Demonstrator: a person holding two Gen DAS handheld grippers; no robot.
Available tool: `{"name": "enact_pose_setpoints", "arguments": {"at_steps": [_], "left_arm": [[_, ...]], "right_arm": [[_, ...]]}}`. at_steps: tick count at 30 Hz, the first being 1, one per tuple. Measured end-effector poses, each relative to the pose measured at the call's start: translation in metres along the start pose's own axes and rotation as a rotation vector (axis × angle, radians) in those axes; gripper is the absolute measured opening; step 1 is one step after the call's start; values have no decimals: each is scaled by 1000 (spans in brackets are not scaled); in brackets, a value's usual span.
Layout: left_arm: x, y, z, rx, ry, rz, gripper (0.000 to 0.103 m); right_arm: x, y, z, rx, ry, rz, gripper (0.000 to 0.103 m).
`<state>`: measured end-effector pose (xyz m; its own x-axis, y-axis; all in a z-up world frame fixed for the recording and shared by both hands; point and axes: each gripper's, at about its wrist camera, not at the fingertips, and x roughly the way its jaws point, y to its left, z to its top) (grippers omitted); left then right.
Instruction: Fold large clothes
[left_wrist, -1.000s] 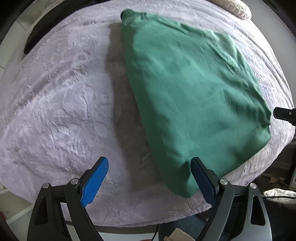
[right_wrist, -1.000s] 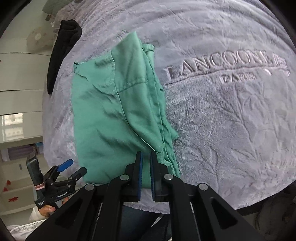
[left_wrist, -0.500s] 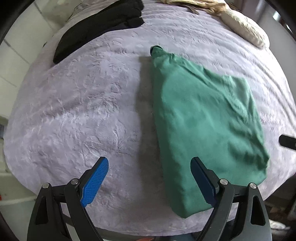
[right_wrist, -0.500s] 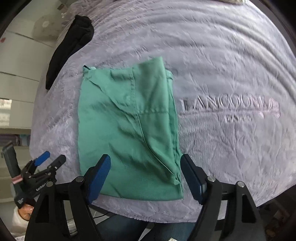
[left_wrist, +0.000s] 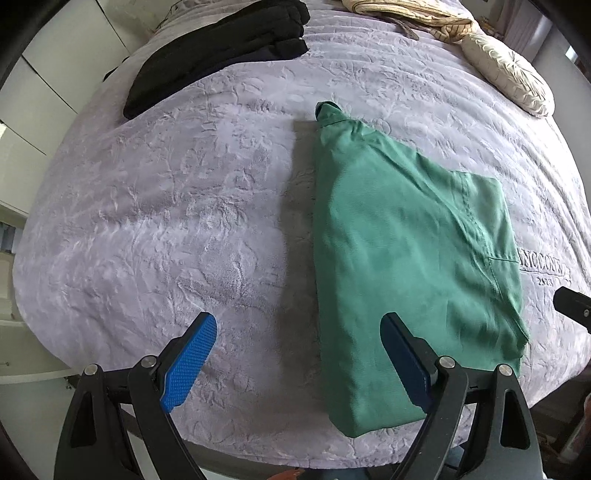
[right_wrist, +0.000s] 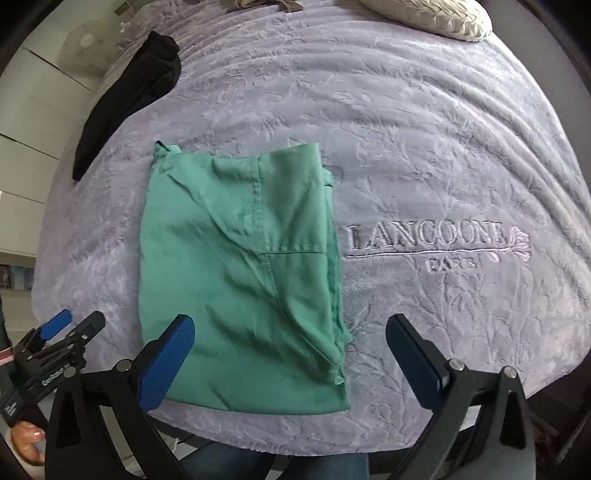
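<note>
A green garment (left_wrist: 406, 251) lies folded into a flat, roughly rectangular stack on the lilac blanket (left_wrist: 184, 206), near the bed's front edge. It also shows in the right wrist view (right_wrist: 236, 266). My left gripper (left_wrist: 299, 358) is open and empty, held above the blanket at the garment's left edge. My right gripper (right_wrist: 295, 358) is open and empty, held above the garment's near edge. The left gripper also shows in the right wrist view (right_wrist: 59, 332) at the lower left.
A black garment (left_wrist: 218, 48) lies folded at the far left of the bed, also in the right wrist view (right_wrist: 125, 99). A cream cushion (left_wrist: 506, 74) and beige cloth lie at the far right. The blanket carries embroidered lettering (right_wrist: 428, 240).
My right gripper has opened and let go of the green garment. Both grippers have pulled back and up from the bed, so more of the bed shows.
</note>
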<state>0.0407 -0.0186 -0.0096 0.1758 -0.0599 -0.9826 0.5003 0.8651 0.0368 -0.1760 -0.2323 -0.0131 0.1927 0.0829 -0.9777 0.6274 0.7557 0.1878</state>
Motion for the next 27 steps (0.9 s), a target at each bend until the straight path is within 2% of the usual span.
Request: {"name": "enact_pose_setpoints", "arguments": {"at_steps": [10,27], "left_arm": [[-2,-6,1,25,-4,35,91],[0,-4,1,13,10,28,91]], "right_arm": [[0,7,1,-22,11,-16,103],[2,11,1,-24,19,-20,103]]}}
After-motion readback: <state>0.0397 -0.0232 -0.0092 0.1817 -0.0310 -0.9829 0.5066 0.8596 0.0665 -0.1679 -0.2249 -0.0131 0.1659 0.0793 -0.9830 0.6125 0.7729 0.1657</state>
